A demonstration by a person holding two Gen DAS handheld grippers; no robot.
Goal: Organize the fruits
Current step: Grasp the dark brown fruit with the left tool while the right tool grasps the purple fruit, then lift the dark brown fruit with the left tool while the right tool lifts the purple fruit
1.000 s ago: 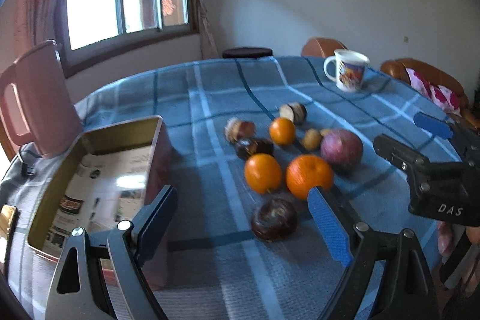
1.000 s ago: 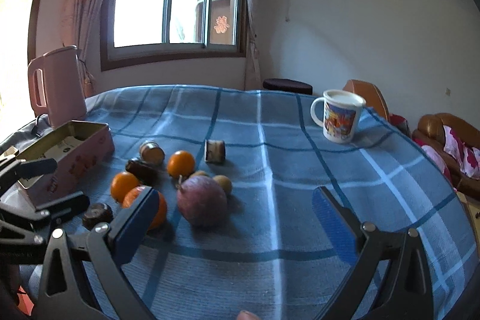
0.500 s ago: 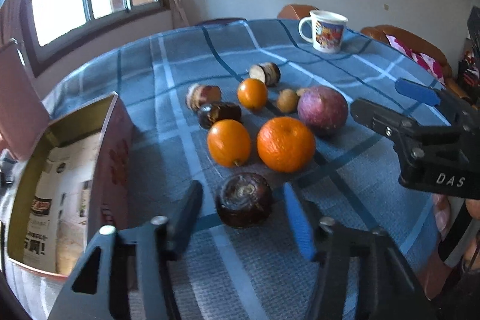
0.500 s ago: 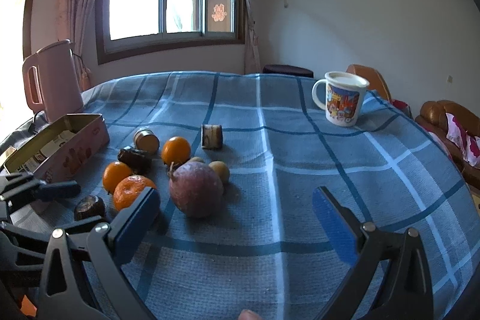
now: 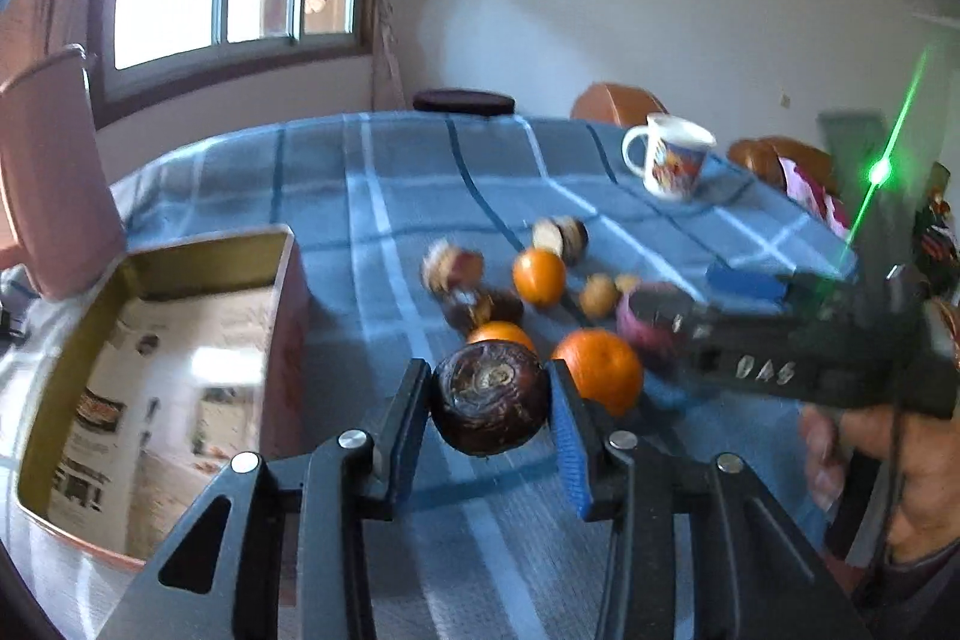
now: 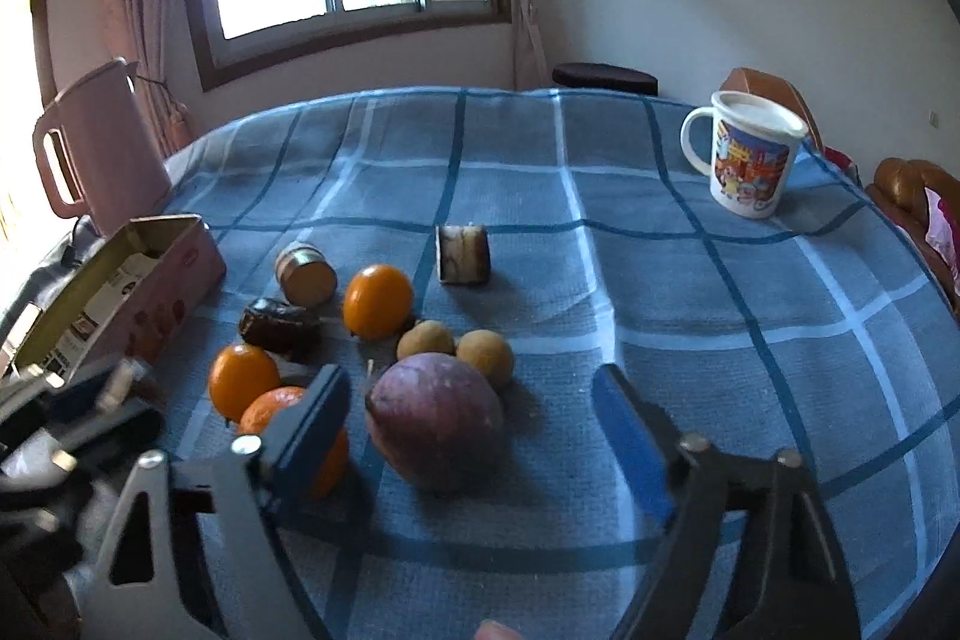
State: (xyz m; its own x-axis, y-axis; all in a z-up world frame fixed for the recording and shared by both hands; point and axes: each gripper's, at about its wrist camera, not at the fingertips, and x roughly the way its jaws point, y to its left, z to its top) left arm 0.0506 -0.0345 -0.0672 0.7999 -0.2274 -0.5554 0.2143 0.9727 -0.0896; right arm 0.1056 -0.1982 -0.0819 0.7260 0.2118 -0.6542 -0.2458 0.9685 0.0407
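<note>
My left gripper (image 5: 489, 406) is shut on a dark brown round fruit (image 5: 489, 400) and holds it above the blue checked cloth, right of the open pink tin (image 5: 150, 376). Oranges (image 5: 597, 370), small brown fruits and a purple fruit (image 6: 435, 418) lie in a cluster beyond. My right gripper (image 6: 471, 427) is open, its fingers either side of the purple fruit and just short of it. The right gripper also shows in the left wrist view (image 5: 744, 304), at the right of the cluster. The tin also shows in the right wrist view (image 6: 114, 292).
A pink kettle (image 6: 96, 148) stands behind the tin at the left edge. A printed white mug (image 6: 750, 154) stands at the far right of the table. Brown chairs (image 6: 912, 184) sit past the table's right edge. A window is behind.
My left gripper closed on the dark brown fruit and lifted it off the cloth. My right gripper moved forward and down to the purple fruit.
</note>
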